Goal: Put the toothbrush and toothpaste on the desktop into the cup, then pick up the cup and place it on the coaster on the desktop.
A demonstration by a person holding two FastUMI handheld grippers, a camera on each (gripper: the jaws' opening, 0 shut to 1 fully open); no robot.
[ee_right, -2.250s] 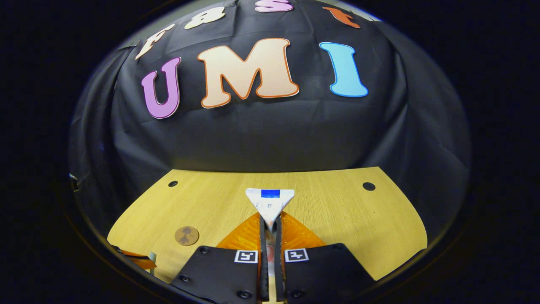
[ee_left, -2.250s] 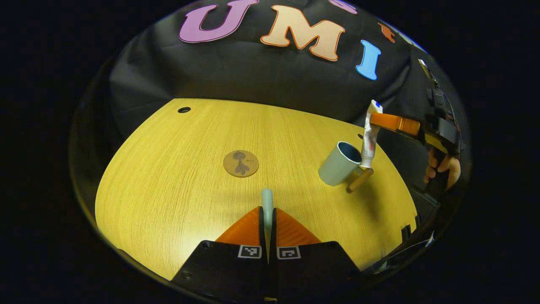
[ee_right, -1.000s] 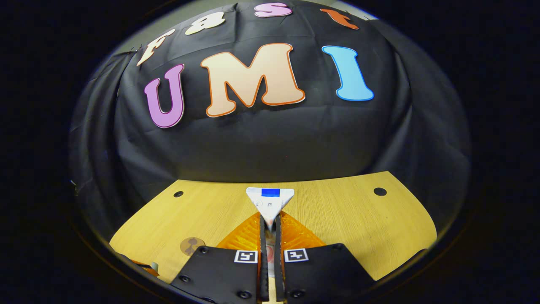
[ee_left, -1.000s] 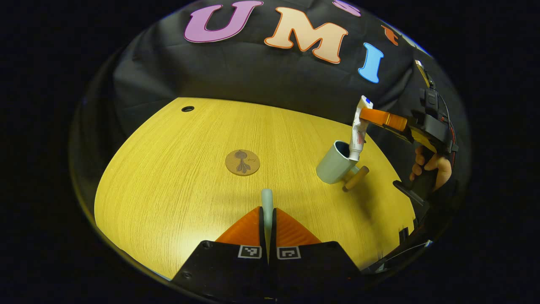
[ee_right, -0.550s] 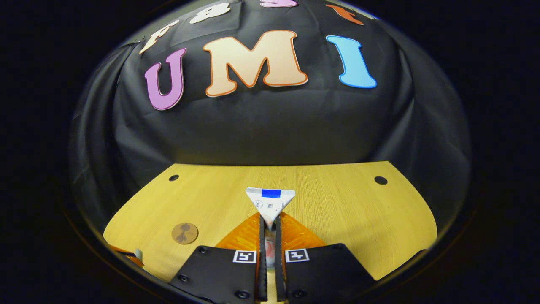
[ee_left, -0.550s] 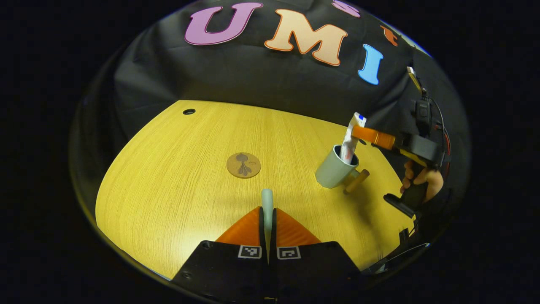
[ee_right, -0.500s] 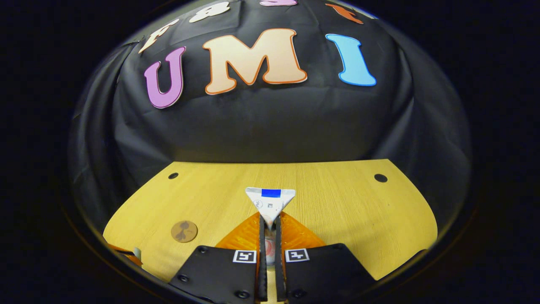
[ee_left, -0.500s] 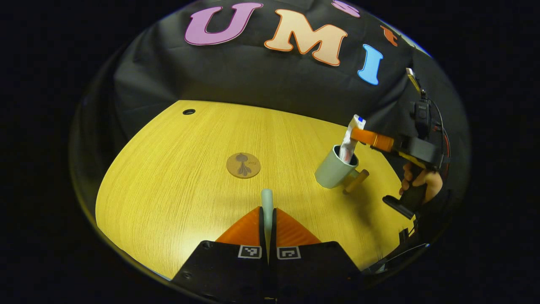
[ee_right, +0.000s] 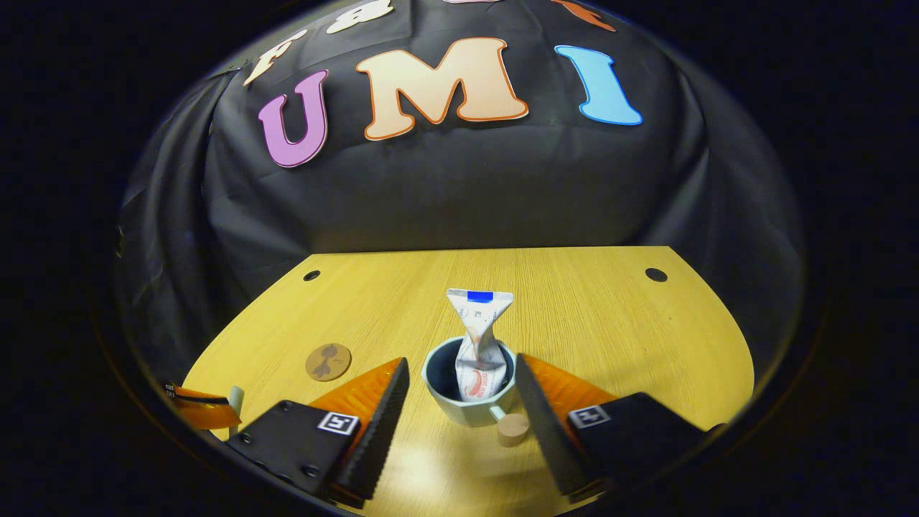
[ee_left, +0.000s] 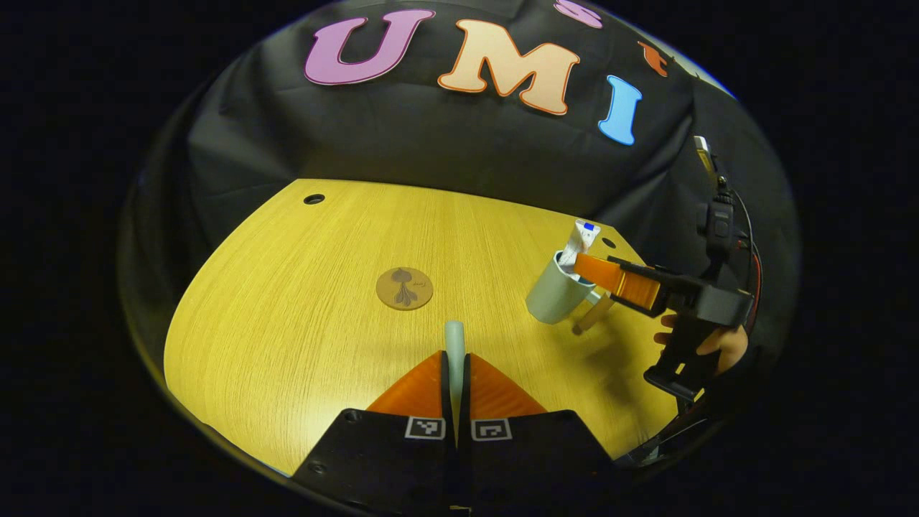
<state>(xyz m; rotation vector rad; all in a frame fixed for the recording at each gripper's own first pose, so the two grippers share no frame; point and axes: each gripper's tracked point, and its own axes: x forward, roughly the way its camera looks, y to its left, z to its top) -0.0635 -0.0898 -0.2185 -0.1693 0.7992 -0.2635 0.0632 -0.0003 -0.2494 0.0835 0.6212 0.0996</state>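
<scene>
Black gripper bodies w/ square b/w markers, dark screws, ribbed fingers, black cable

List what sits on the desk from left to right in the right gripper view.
Left claw holding the toothbrush → coaster → cup with the toothpaste standing in it.

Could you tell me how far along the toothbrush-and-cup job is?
Done: the toothpaste stands in the cup, and the right gripper is open around it. In hand: the left gripper is shut on the toothbrush. Left: toothbrush into the cup, then cup onto the coaster.
</scene>
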